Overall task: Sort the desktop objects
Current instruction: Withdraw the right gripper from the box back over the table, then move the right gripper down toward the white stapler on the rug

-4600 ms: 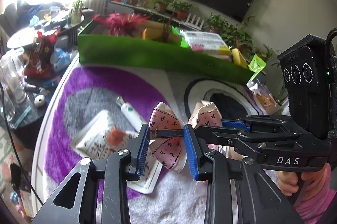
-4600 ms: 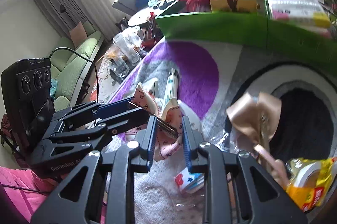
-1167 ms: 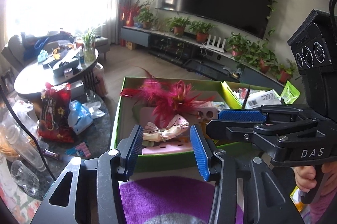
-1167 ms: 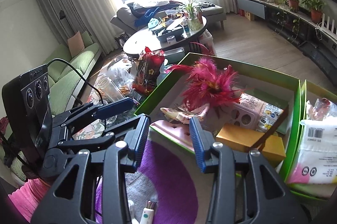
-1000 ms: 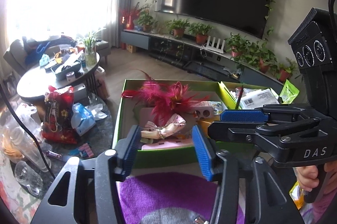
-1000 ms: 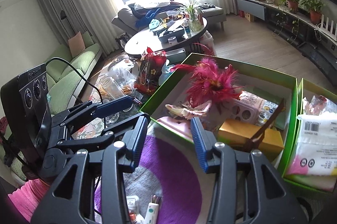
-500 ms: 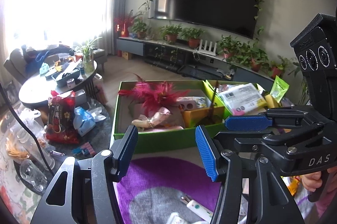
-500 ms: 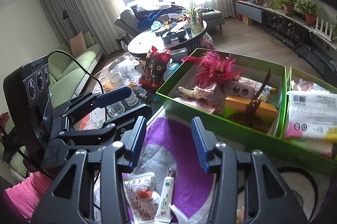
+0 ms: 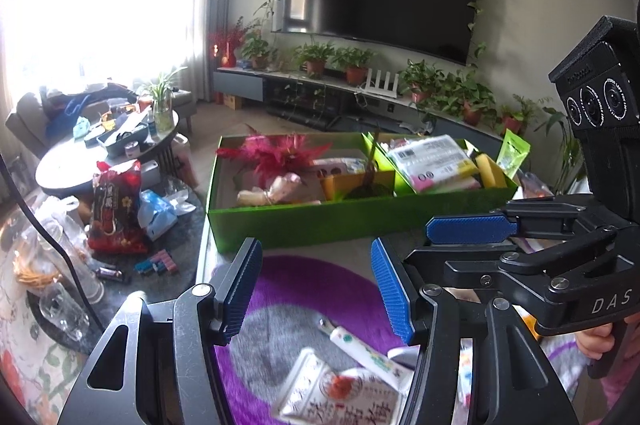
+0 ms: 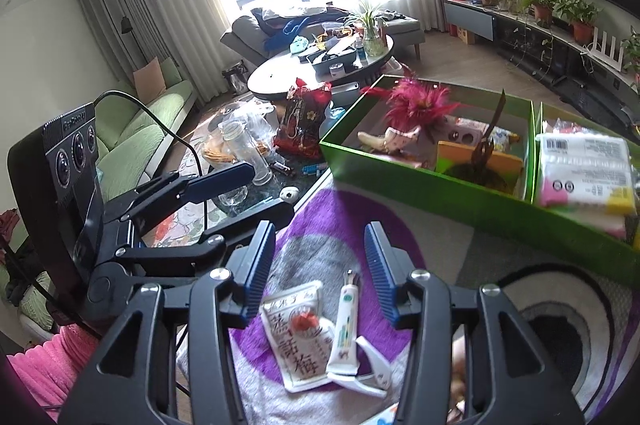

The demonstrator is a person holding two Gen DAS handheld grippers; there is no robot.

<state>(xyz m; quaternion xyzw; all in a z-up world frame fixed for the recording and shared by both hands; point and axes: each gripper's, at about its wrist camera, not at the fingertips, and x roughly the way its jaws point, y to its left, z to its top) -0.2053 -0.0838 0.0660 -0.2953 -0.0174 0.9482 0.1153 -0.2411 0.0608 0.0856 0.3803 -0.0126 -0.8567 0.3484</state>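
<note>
The pink bow (image 9: 276, 191) (image 10: 394, 138) lies in the left compartment of the green box (image 9: 320, 221) (image 10: 440, 185), beside a red feather piece (image 9: 276, 151) (image 10: 420, 101). My left gripper (image 9: 316, 289) is open and empty, above the purple mat. My right gripper (image 10: 320, 265) is open and empty too. Below them on the mat lie a white snack packet (image 9: 344, 397) (image 10: 298, 337) and a white tube (image 9: 360, 345) (image 10: 346, 329). The right gripper shows in the left wrist view (image 9: 472, 227), and the left gripper in the right wrist view (image 10: 224, 183).
The box's right compartment holds a tissue pack (image 9: 428, 157) (image 10: 584, 165). A yellow box (image 10: 480, 155) and a dark stick sit in the left compartment. A glass side table with jars (image 10: 244, 145) and a red bag (image 9: 116, 213) stands left of the mat.
Both grippers carried the pink bow to the box, let it go in the left compartment and opened. Over the last second they have pulled back and up toward the mat.
</note>
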